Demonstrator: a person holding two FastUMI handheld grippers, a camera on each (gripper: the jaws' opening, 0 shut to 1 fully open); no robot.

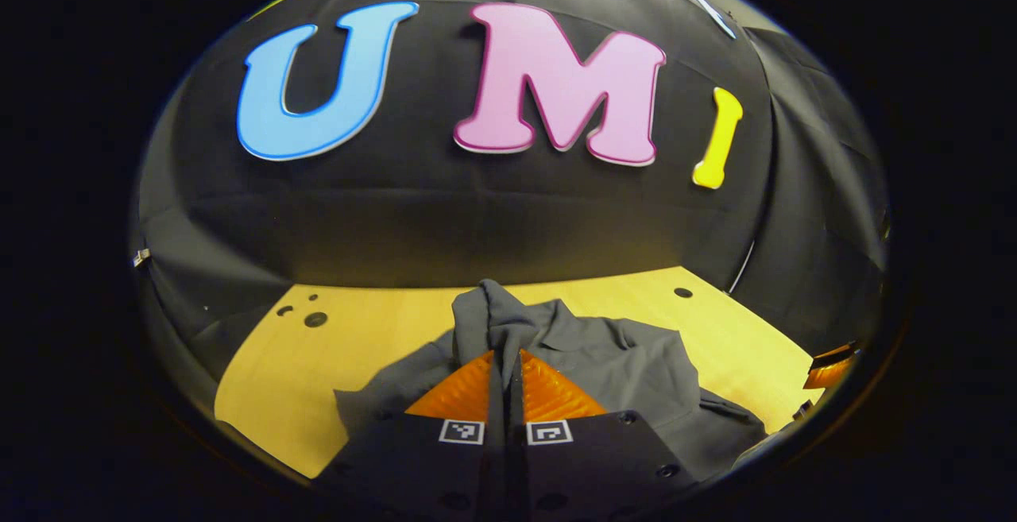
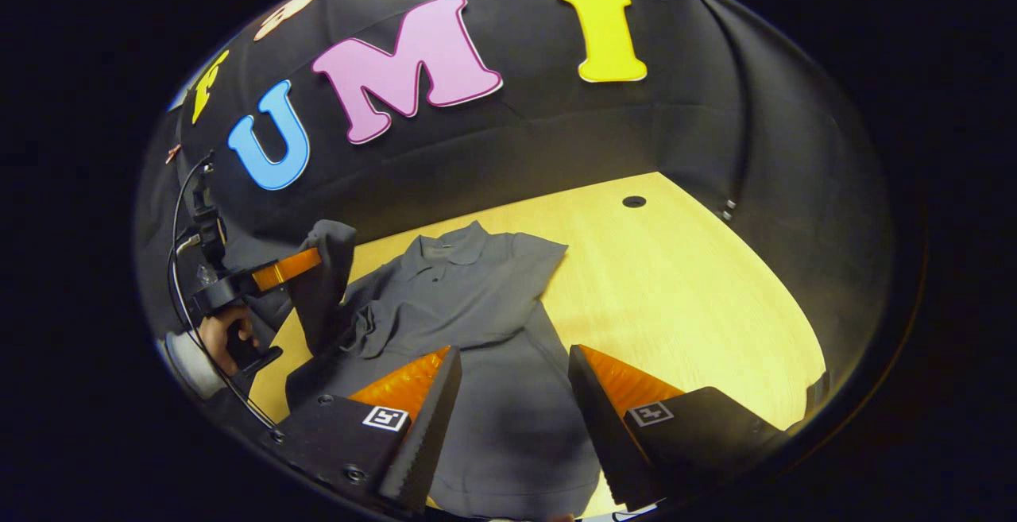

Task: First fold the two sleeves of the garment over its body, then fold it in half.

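A grey collared shirt (image 2: 477,299) lies on the wooden table (image 2: 683,291). Its right-hand sleeve (image 2: 532,264) is folded over the body. My left gripper (image 1: 505,359) is shut on the other sleeve (image 1: 485,311), whose cloth rises between the fingers above the shirt (image 1: 628,363). In the right gripper view that left gripper (image 2: 306,264) holds the sleeve (image 2: 326,284) lifted at the shirt's left side, with a hand (image 2: 226,335) on its grip. My right gripper (image 2: 512,359) hangs open over the shirt's lower body, nothing between its fingers.
The table (image 1: 381,331) has small round holes (image 1: 315,319) near its far edge, another hole (image 2: 633,202) at the back right. Black cloth walls close in behind and at the sides. A cable (image 2: 179,268) loops by the left gripper.
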